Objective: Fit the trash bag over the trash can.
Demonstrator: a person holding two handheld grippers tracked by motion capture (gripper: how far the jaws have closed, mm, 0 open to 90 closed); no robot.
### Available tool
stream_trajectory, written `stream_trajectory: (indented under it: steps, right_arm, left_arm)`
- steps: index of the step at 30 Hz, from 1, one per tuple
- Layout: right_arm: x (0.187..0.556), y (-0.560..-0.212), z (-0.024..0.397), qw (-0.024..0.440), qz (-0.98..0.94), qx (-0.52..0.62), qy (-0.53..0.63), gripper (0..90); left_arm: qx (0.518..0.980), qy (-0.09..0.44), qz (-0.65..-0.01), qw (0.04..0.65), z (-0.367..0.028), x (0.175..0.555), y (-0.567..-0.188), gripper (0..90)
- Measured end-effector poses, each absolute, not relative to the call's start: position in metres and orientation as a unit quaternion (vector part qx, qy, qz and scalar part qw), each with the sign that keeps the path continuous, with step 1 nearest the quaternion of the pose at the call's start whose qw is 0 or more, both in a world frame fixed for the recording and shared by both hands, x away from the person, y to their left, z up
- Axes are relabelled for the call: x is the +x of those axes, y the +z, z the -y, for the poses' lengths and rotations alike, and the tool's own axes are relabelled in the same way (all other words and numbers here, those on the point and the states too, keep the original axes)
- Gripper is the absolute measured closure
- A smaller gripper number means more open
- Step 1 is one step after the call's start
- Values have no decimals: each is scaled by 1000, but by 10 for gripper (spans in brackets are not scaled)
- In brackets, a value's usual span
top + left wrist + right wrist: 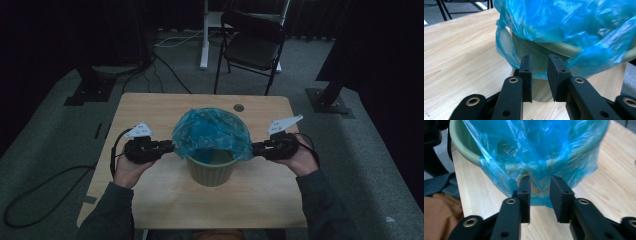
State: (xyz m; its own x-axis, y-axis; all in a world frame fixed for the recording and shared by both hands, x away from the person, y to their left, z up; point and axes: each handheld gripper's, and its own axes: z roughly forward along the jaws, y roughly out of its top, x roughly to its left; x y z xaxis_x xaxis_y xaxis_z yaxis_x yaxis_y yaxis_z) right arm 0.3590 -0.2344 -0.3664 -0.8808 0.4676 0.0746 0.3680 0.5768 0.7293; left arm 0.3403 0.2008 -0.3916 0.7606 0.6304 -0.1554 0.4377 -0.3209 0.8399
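The left tongs (167, 147) stand spread with nothing pinched, their tips at the bag's (212, 131) hanging edge. The bin (211, 169) sits on the table (150, 107) between both tongs, equally near each. The right tongs (256, 147) are spread too, the bag hem just ahead.

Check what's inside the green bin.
A blue bag lines the bin, draped over its rim. Part of the green inner wall shows at the near side; the bottom is hidden by plastic.
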Motion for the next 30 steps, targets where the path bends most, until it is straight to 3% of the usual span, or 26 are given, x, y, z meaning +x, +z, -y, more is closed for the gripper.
stream_trajectory:
  steps: [12,17,23,30]
  right_arm:
    - [352,-344,238,80,-868,232,431,653]
    - [347,-338,235,66,-866,216,447,636]
    - [340,-338,222,51,-872,187,449,599]
    - [348,-344,212,77,-882,199,420,531]
  left_arm:
    - [802,77,-286,520,-201,328,-376,570]
    - [805,72,-275,520,-197,326,-375,511]
    - [813,72,-272,509,-191,329,-378,481]
    - [820,71,-273,498,-188,332,-382,491]
